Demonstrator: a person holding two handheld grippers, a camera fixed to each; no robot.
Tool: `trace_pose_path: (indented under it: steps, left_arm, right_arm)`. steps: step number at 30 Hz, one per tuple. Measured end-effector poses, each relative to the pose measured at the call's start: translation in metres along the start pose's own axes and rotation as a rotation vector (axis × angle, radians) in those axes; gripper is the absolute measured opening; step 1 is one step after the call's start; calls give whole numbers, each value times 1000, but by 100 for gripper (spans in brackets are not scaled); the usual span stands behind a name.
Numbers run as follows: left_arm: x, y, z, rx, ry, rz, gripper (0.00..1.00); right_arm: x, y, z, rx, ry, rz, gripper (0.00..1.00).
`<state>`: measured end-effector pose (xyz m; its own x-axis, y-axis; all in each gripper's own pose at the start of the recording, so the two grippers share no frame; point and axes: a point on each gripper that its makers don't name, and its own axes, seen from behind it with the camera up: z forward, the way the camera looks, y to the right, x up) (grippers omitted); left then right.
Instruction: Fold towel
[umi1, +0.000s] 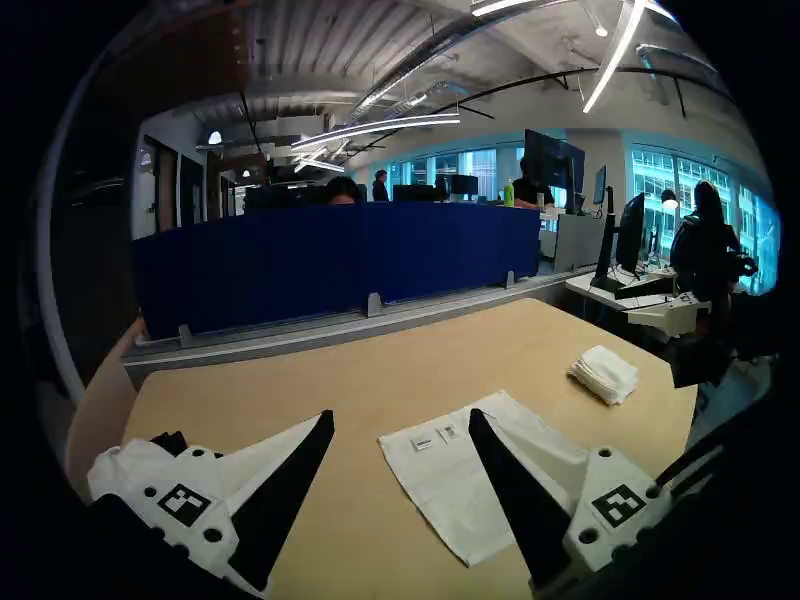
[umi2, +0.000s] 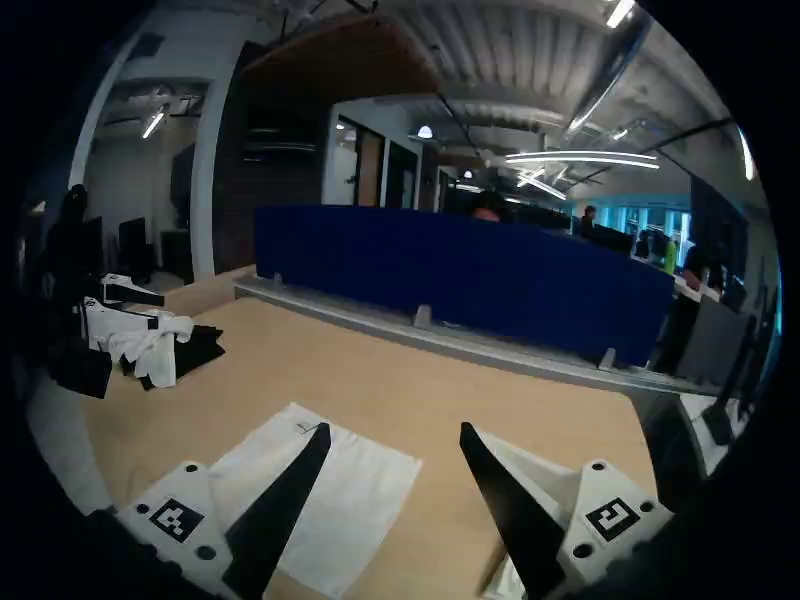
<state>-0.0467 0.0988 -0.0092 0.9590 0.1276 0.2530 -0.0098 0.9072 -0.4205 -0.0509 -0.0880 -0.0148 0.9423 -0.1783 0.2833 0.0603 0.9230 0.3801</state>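
Note:
A white towel (umi1: 450, 480) lies spread flat on the wooden table (umi1: 400, 370), its small labels facing up. My left gripper (umi1: 400, 415) is open just above the table's near part; its right finger covers part of the towel. In the right gripper view the same towel (umi2: 340, 490) lies at the lower left, under the left finger of my right gripper (umi2: 395, 430), which is also open and holds nothing. More white cloth (umi2: 525, 455) shows beneath its right finger, mostly hidden.
A small stack of folded white towels (umi1: 605, 372) sits near the table's right edge. A heap of white and black cloth (umi2: 155, 345) lies at the left end. A blue divider (umi1: 340, 255) runs along the table's far side. People sit at desks beyond.

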Motion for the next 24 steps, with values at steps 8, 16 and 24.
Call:
trace_pose_path:
  steps: [8,16,24]
  left_arm:
    - [-42,14,13,-46,-95,18,100]
    - [-97,33,22,-101,-211,29,100]
    - [-147,46,26,-144,-315,39,100]
  right_arm:
    - [-36,-12,11,46,-89,-15,100]
    - [-93,-24,18,77,-201,-42,100]
    - [-148,-41,19,109,-293,-54,100]
